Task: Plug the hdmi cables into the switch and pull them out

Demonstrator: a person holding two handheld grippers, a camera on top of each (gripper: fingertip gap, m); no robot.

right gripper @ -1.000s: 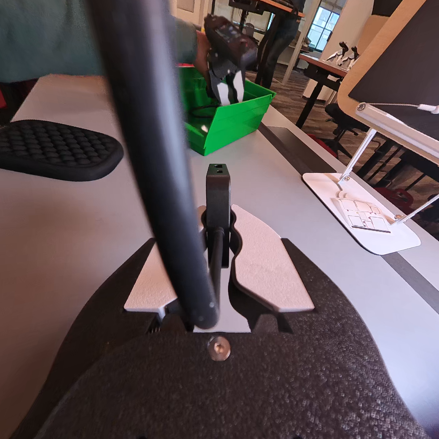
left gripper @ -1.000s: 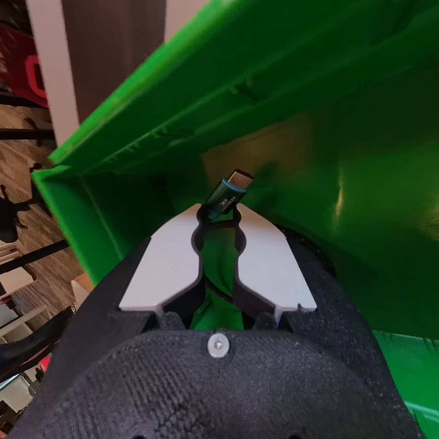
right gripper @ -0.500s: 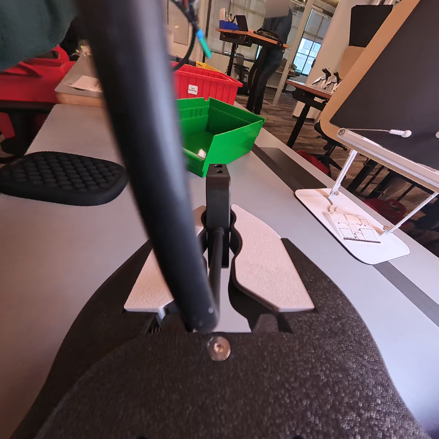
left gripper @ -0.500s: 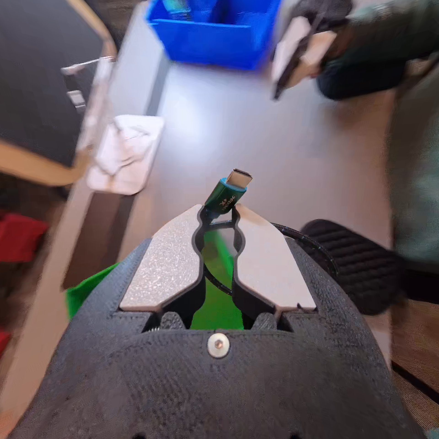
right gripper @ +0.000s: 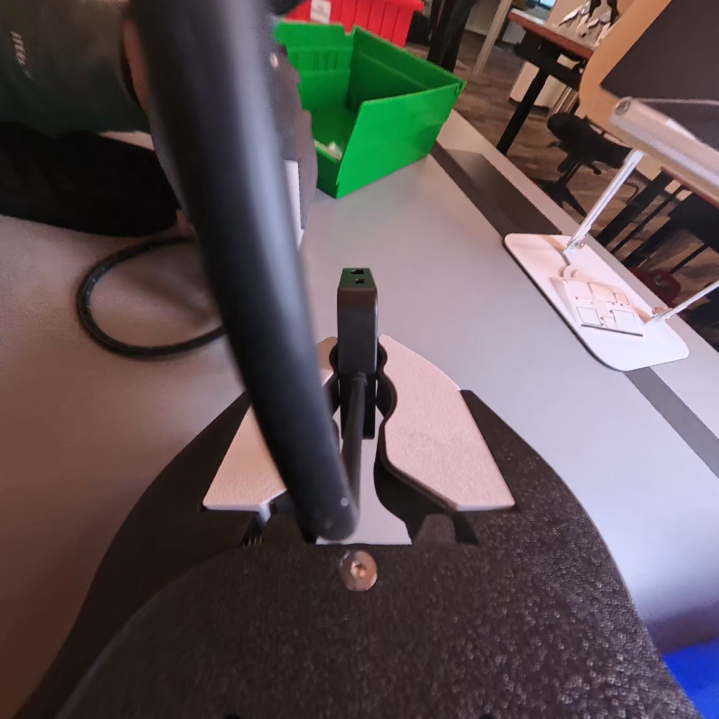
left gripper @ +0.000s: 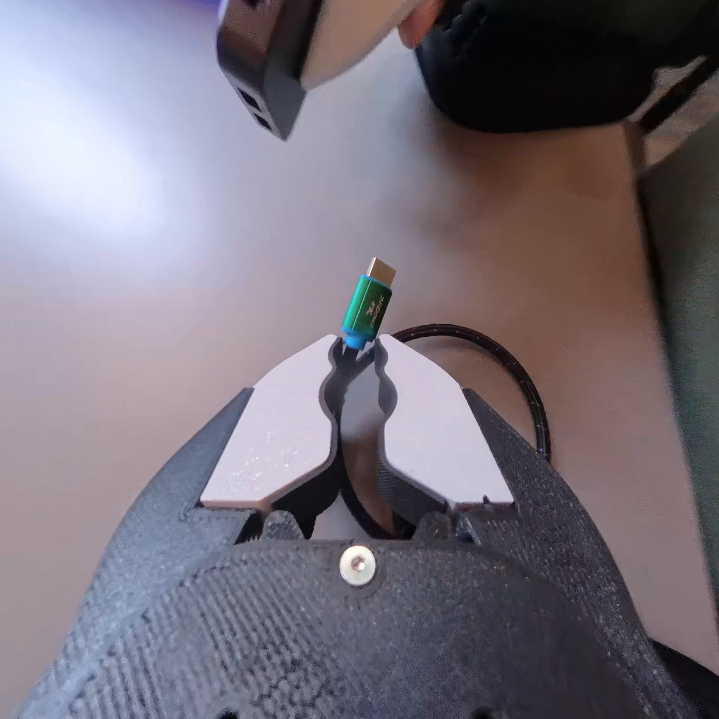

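Observation:
My left gripper [left gripper: 356,342] is shut on a cable with a green plug [left gripper: 365,307]. Its fingertips pinch the blue collar just behind the plug body. The gold tip points up and away, tilted right. The black braided cable [left gripper: 517,381] loops off to the right. My right gripper [right gripper: 357,346] is shut on a black adapter block [right gripper: 357,311] that stands upright, two ports on its far end. The adapter also shows in the left wrist view [left gripper: 260,70], above and beyond the plug, ports facing it, well apart. A thick black cord [right gripper: 241,233] crosses close to the right camera.
A green bin [right gripper: 389,116] stands at the back of the grey table [right gripper: 447,253], a red bin [right gripper: 369,11] behind it. A white stand base [right gripper: 595,303] lies at the right. A black padded rest [left gripper: 544,78] and a person's sleeve are near. My right fingertips sit around 10 cm from my left ones.
My left gripper came out of the green bin and swung over the table towards the adapter. Its jaws narrowed and the plug slid forward, so the pads now pinch the collar. The right grasp held.

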